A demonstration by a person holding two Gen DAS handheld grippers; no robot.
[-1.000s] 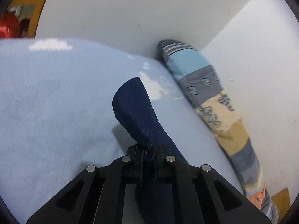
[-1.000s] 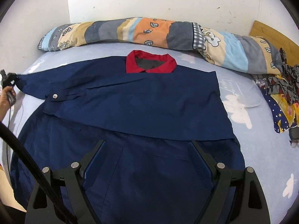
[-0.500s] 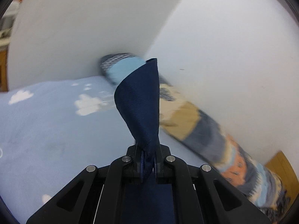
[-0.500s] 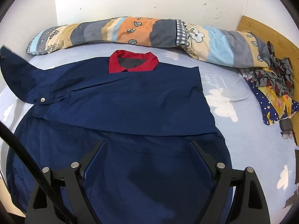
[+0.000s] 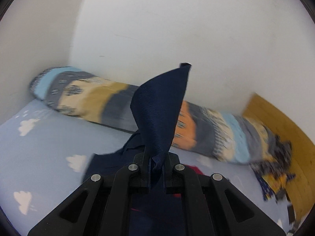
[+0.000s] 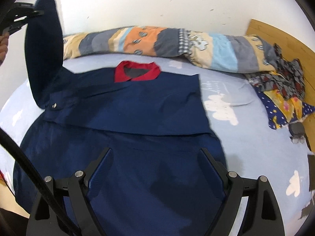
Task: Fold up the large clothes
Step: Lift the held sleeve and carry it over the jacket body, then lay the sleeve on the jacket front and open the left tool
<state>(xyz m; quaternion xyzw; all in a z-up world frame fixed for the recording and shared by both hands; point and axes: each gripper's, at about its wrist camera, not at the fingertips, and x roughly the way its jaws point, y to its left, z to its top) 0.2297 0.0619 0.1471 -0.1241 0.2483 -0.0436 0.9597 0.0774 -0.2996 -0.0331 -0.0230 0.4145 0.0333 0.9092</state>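
A large navy shirt (image 6: 137,122) with a red collar (image 6: 136,71) lies spread on the light blue bed sheet (image 6: 246,137). Its right side is folded over the middle. My left gripper (image 5: 156,169) is shut on the end of the navy sleeve (image 5: 159,108), which stands up in front of its camera. In the right wrist view that sleeve (image 6: 44,45) is lifted high at the upper left, held by the left gripper (image 6: 37,12). My right gripper (image 6: 155,155) hangs open over the shirt's lower part, nothing between its fingers.
A long patchwork bolster (image 6: 177,45) lies along the white wall at the head of the bed. A heap of patterned clothes (image 6: 285,98) sits at the right by a wooden board (image 6: 275,35). A black cable (image 6: 25,169) crosses the lower left.
The left gripper has swung up and inward with the sleeve, lifting it from the bed's left edge to high above the shirt. The right gripper drifted slightly, staying open.
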